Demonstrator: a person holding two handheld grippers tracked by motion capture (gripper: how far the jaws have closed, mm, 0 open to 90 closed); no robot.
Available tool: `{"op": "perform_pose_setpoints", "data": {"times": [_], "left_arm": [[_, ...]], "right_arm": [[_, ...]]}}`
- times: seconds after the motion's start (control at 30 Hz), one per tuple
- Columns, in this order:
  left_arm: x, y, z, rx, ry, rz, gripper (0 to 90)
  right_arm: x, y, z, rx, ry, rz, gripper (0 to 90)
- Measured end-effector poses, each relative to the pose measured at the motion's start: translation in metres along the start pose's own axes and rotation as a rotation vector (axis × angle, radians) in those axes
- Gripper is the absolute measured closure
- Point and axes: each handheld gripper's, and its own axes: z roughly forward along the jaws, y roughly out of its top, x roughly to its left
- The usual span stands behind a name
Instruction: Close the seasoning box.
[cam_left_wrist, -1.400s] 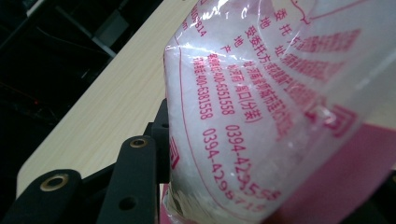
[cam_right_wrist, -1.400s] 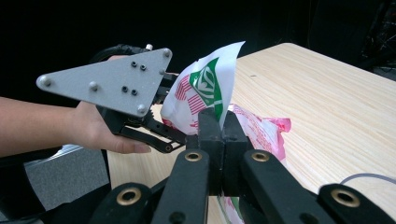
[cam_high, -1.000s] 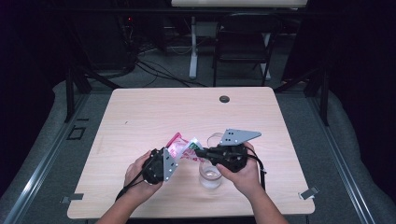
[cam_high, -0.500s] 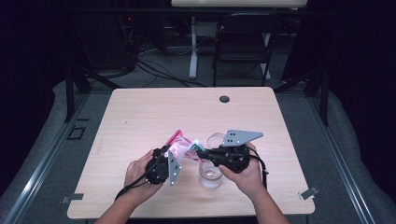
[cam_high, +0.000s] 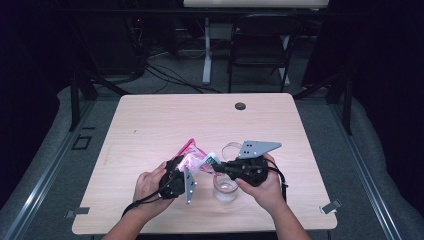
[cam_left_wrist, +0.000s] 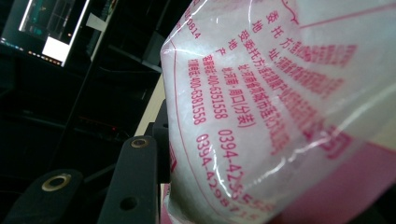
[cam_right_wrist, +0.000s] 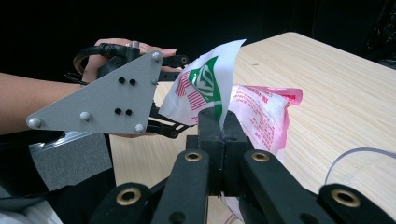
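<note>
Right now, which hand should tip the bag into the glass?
Probably the left. Its tongs grip the bag's body, beside the glass. The right tongs only pinch the bag's top corner shut, likely for tearing.

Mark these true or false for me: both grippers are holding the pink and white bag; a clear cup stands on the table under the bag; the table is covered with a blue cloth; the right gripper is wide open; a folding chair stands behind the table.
1. Both the left gripper and the right gripper hold the pink and white bag. True.
2. A clear cup stands on the table just below the bag. True.
3. The table is covered with a blue cloth. False: its top is bare light wood.
4. The right gripper is wide open. False: it is shut on the bag's corner.
5. A folding chair stands behind the table. True.
</note>
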Motion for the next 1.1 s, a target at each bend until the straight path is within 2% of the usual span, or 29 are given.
{"op": "perform_pose_setpoints", "data": {"times": [0.1, 1.1], "left_arm": [[0.000, 0.002, -0.001, 0.008, 0.011, 0.028, 62.1], [0.004, 0.016, -0.009, 0.007, 0.111, 0.195, 62.3]], "right_arm": [[0.000, 0.000, -0.001, -0.004, 0.000, 0.001, 90.0], [-0.004, -0.002, -0.014, -0.019, 0.009, -0.001, 90.0]]}}
